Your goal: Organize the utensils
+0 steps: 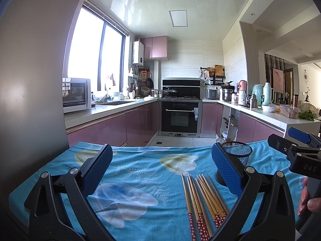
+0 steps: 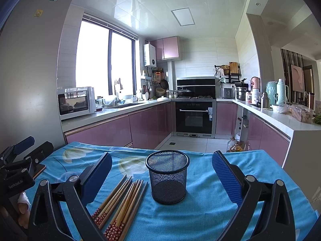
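Kitchen, blue-clothed desk (image 2: 200,210) | chopsticks (image 2: 122,202) loose just left of mesh cup (image 2: 168,177) | my left gripper (image 1: 160,172), right gripper (image 2: 161,175) jaws wide, empty | step: none grasped yet | next: pinch one stick, drop into cup

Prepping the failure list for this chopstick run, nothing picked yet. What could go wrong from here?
1. The chopsticks lie bunched and touching, so the open right gripper may pinch several or scatter them.
2. The mesh cup stands loose and looks light; a chopstick hitting its rim could tip it.
3. The tablecloth shows folds and could drag under fingers of the left gripper.
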The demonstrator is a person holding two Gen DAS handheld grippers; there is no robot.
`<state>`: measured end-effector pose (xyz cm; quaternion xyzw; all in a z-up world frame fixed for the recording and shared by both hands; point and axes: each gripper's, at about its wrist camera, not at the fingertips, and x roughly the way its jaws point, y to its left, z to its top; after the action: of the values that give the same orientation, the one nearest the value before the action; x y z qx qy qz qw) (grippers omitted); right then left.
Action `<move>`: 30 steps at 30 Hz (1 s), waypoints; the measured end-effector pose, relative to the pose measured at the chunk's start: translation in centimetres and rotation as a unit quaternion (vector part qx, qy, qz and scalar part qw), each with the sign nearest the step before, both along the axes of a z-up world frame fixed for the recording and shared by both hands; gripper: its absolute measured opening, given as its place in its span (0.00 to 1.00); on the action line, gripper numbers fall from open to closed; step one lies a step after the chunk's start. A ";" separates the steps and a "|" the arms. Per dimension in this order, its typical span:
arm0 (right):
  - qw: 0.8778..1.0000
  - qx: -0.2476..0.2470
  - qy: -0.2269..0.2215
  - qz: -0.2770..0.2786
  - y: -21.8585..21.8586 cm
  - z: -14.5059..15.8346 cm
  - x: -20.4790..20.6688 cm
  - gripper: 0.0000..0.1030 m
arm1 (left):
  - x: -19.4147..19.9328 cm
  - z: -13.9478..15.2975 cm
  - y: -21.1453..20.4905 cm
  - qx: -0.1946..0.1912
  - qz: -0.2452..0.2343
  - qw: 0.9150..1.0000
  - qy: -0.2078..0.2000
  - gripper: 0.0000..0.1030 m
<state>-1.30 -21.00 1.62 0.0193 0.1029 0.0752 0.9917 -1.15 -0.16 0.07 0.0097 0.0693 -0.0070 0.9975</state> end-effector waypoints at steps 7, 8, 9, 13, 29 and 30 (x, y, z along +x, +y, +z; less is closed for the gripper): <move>1.000 0.000 0.000 0.000 0.0 -0.1 0.0 0.94 | 0.0 0.0 -0.2 0.000 0.000 1.000 0.001 0.94; 1.000 0.000 0.001 0.000 0.0 -0.1 0.0 0.94 | 0.0 0.0 -0.1 0.000 0.000 1.000 0.001 0.94; 1.000 0.000 0.001 0.000 -0.1 0.0 0.1 0.94 | 0.0 0.0 -0.1 0.000 0.000 1.000 0.000 0.94; 1.000 0.001 0.007 0.004 -0.1 -0.3 0.2 0.94 | 0.1 -0.3 -0.6 0.001 -0.002 1.000 0.005 0.94; 0.976 -0.023 0.201 0.083 2.4 -5.9 5.4 0.94 | 5.0 -4.0 -1.3 0.042 -0.049 0.986 0.156 0.94; 0.971 -0.020 0.220 0.087 2.5 -6.6 5.8 0.94 | 5.5 -4.5 -1.4 0.045 -0.051 0.983 0.170 0.94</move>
<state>4.54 -18.53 -4.98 0.0063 0.3213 0.1534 0.9344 4.35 -1.51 -4.38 0.0572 0.2375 -0.0562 0.9681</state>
